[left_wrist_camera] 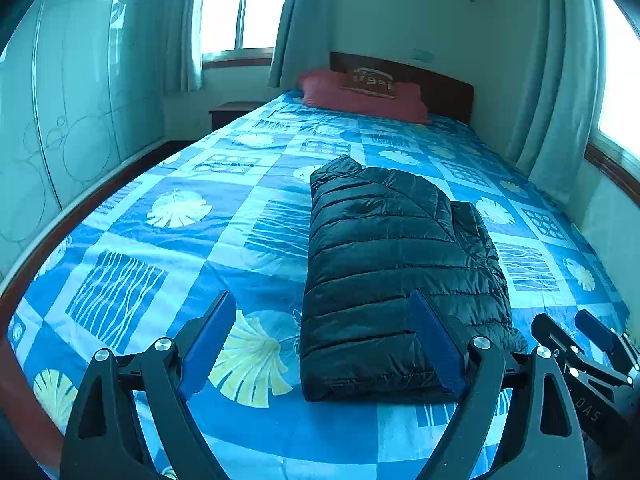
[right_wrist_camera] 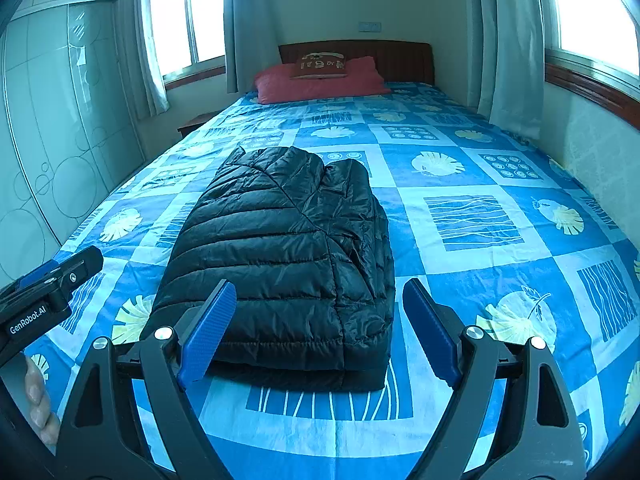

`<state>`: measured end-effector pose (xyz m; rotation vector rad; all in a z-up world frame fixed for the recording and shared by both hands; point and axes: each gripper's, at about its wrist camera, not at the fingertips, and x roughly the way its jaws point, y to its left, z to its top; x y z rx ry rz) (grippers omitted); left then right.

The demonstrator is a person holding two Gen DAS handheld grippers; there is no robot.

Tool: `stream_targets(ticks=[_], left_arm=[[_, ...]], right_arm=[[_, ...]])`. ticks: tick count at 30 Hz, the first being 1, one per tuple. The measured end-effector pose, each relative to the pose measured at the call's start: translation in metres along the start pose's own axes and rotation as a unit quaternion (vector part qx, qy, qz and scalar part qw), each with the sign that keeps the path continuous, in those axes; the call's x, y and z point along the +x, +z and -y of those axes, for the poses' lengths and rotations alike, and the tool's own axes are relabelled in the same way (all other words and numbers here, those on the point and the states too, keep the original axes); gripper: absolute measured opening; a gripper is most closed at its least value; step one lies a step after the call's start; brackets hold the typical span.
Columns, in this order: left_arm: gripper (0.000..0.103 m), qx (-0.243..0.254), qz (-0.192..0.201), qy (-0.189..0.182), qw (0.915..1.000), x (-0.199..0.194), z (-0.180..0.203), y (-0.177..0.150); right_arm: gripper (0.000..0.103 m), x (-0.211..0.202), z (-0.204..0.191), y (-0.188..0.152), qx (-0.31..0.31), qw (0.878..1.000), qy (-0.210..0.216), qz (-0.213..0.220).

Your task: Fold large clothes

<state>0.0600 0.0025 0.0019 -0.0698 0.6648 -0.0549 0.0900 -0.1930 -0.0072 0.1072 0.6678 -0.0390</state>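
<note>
The bed (right_wrist_camera: 500, 152) with its blue patterned cover fills both views, and the black puffer jacket (right_wrist_camera: 280, 248) lies folded in a thick bundle at the middle of the frame. The left gripper (left_wrist_camera: 320, 344) and right gripper (right_wrist_camera: 316, 328) both hang spread wide and empty near its front edge. The puffy filling may spring the fold open; whether the far side is tucked is hard to see.

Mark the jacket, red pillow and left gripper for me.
black jacket (right_wrist_camera: 280, 264), right wrist view, middle of the folded top panel
red pillow (right_wrist_camera: 320, 86), right wrist view, front face
left gripper (left_wrist_camera: 320, 340), left wrist view, midway between its open fingertips
</note>
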Motion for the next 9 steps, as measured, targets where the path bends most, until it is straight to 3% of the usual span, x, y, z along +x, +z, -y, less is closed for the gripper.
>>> stream_targets(ticks=[4,9], left_arm=[[0.087,0.009,0.009,0.009,0.9999,0.003,0.001,0.001],[0.087,-0.01,-0.022,0.011,0.9996,0.024,-0.01,0.0]], right_arm=[[0.085,0.002,0.003,0.0,0.004,1.0,-0.002,0.0],[0.085,0.012,0.021,-0.001,0.016,1.0,-0.01,-0.004]])
